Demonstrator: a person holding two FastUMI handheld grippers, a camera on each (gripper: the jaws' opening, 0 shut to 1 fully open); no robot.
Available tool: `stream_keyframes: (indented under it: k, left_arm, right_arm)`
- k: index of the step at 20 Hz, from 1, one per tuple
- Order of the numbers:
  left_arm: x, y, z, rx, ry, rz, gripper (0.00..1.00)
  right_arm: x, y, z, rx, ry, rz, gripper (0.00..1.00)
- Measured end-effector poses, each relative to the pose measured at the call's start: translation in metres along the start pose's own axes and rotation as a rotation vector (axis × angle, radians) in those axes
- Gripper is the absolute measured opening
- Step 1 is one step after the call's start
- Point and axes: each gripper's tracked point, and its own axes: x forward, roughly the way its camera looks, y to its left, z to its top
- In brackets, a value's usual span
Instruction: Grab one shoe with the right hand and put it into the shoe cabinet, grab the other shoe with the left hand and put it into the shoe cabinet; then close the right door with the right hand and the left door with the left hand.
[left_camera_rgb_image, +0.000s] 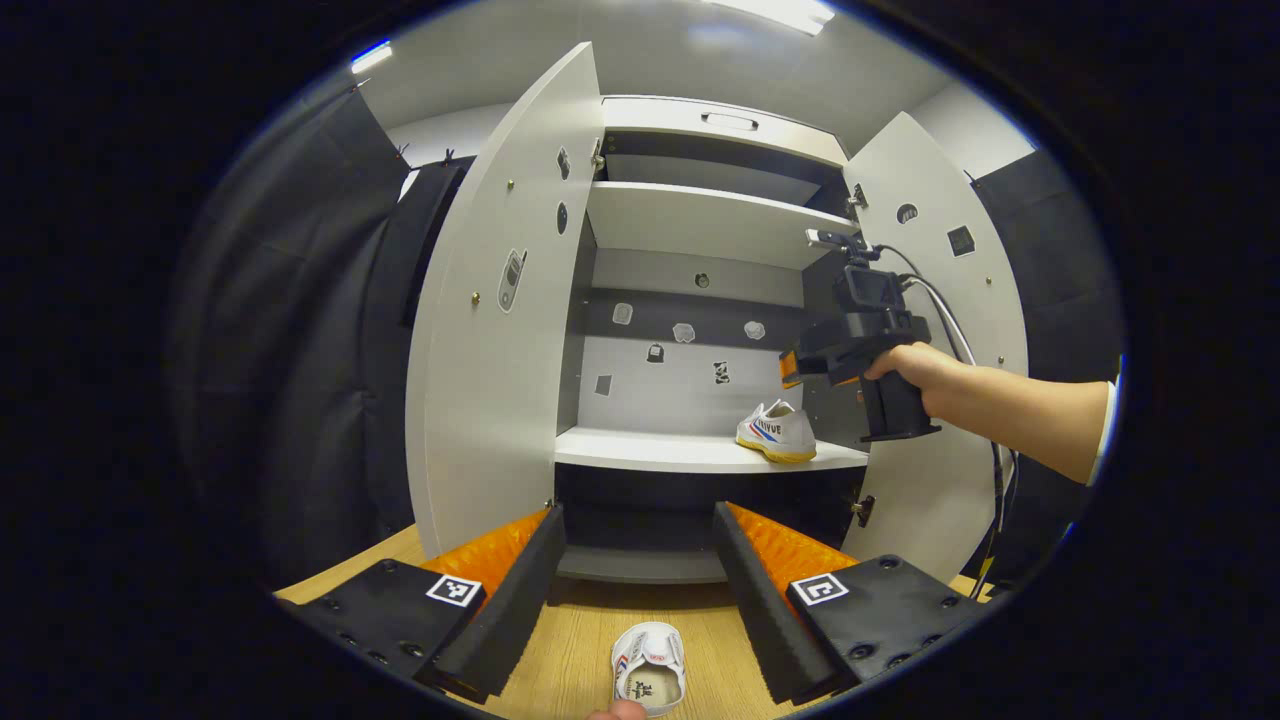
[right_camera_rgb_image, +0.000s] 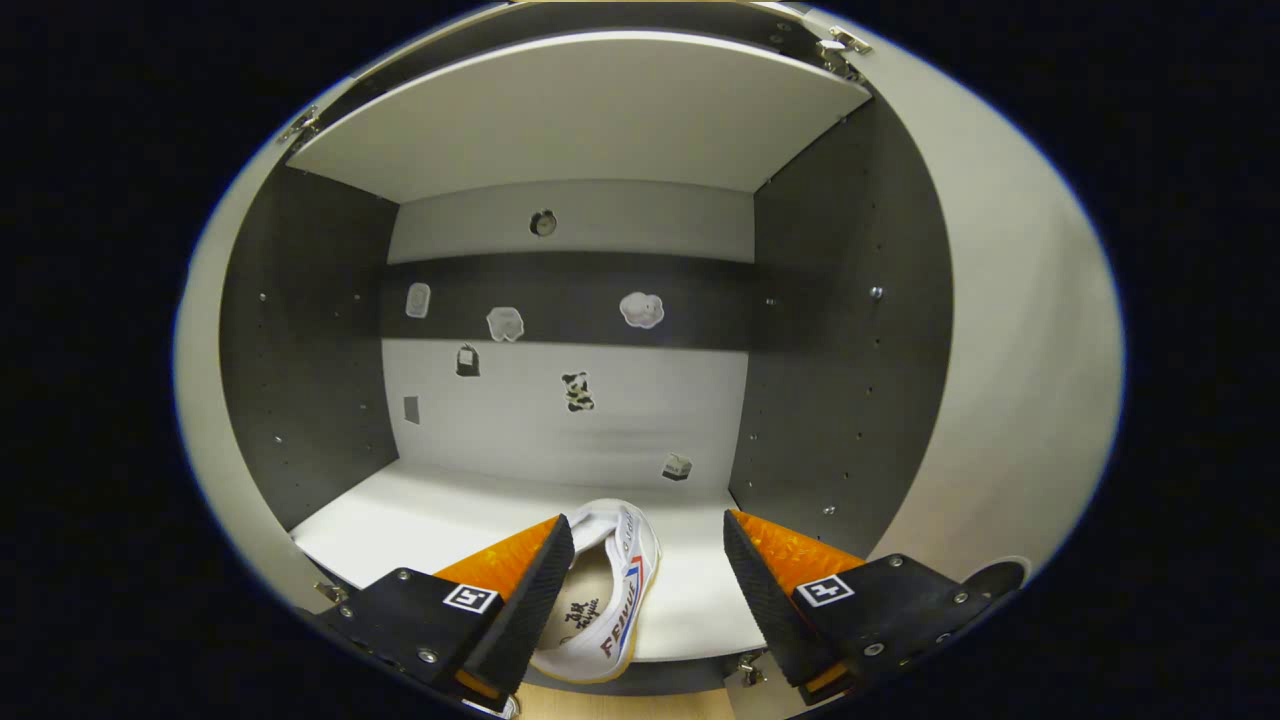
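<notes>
1. Right gripper view: the right gripper (right_camera_rgb_image: 640, 590) is let go, fingers wide apart; the first shoe (right_camera_rgb_image: 605, 600) rests at the shelf's (right_camera_rgb_image: 400, 520) front edge.
2. The left gripper (left_camera_rgb_image: 640, 590) is wide open above the other shoe (left_camera_rgb_image: 648, 680) on the floor (left_camera_rgb_image: 580, 650), ready to grab it.

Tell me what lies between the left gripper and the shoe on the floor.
Nothing: in the left gripper view, bare wooden floor separates the open left gripper from the shoe.

A bare forearm (left_camera_rgb_image: 1010, 405) ends at what looks like a white sleeve (left_camera_rgb_image: 1104, 435) with a dark edge.
</notes>
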Motion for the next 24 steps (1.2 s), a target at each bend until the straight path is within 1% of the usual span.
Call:
stream_keyframes:
  k: [1, 2, 4, 7, 8, 11, 12, 13, 17, 19, 21, 22, 23, 24]
  left_arm:
    - [-0.001, -0.002, 0.000, 0.001, 0.000, -0.003, 0.99]
    - [-0.001, -0.004, 0.002, 0.003, -0.002, -0.005, 0.96]
    - [-0.003, -0.007, 0.002, 0.007, -0.002, -0.009, 0.96]
    - [-0.007, -0.012, -0.001, 0.012, 0.006, -0.014, 0.96]
    - [-0.008, -0.013, -0.002, 0.012, 0.011, -0.014, 0.94]
    - [-0.011, -0.016, -0.006, 0.005, 0.027, -0.016, 0.94]
    - [-0.011, -0.016, -0.008, 0.005, 0.031, -0.015, 0.96]
    - [-0.011, -0.017, -0.008, 0.005, 0.034, -0.014, 0.96]
    - [-0.018, -0.019, -0.018, 0.014, 0.057, -0.003, 0.96]
    - [-0.018, -0.018, -0.027, 0.013, 0.080, -0.002, 0.96]
    - [-0.017, -0.015, -0.043, 0.001, 0.121, -0.002, 0.96]
    - [-0.017, -0.010, -0.056, -0.003, 0.156, 0.005, 0.96]
    - [-0.019, -0.005, -0.070, -0.009, 0.197, 0.015, 0.99]
    - [-0.019, 0.000, -0.082, -0.018, 0.230, 0.020, 0.97]
  right_arm:
    - [-0.013, 0.003, 0.009, 0.010, -0.027, 0.019, 0.93]
    - [-0.027, 0.004, 0.017, 0.017, -0.057, 0.033, 0.93]
    - [-0.055, 0.005, 0.026, 0.008, -0.114, 0.051, 0.93]
    - [-0.101, 0.008, 0.023, 0.005, -0.183, 0.083, 0.93]
    - [-0.115, 0.008, 0.017, 0.008, -0.199, 0.093, 0.93]
    - [-0.154, 0.005, -0.006, 0.016, -0.232, 0.104, 0.93]
    - [-0.166, 0.003, -0.015, 0.022, -0.236, 0.105, 0.93]
    - [-0.179, -0.001, -0.024, 0.028, -0.244, 0.103, 0.93]
    - [-0.206, -0.016, -0.066, 0.024, -0.246, 0.063, 0.93]
    - [-0.221, -0.019, -0.083, 0.022, -0.272, 0.066, 0.93]
    - [-0.238, -0.018, -0.102, -0.002, -0.308, 0.079, 0.93]
    - [-0.246, -0.019, -0.116, -0.010, -0.300, 0.080, 0.93]
    - [-0.252, -0.017, -0.128, -0.011, -0.285, 0.089, 0.97]
    - [-0.257, -0.017, -0.137, -0.005, -0.269, 0.093, 0.93]
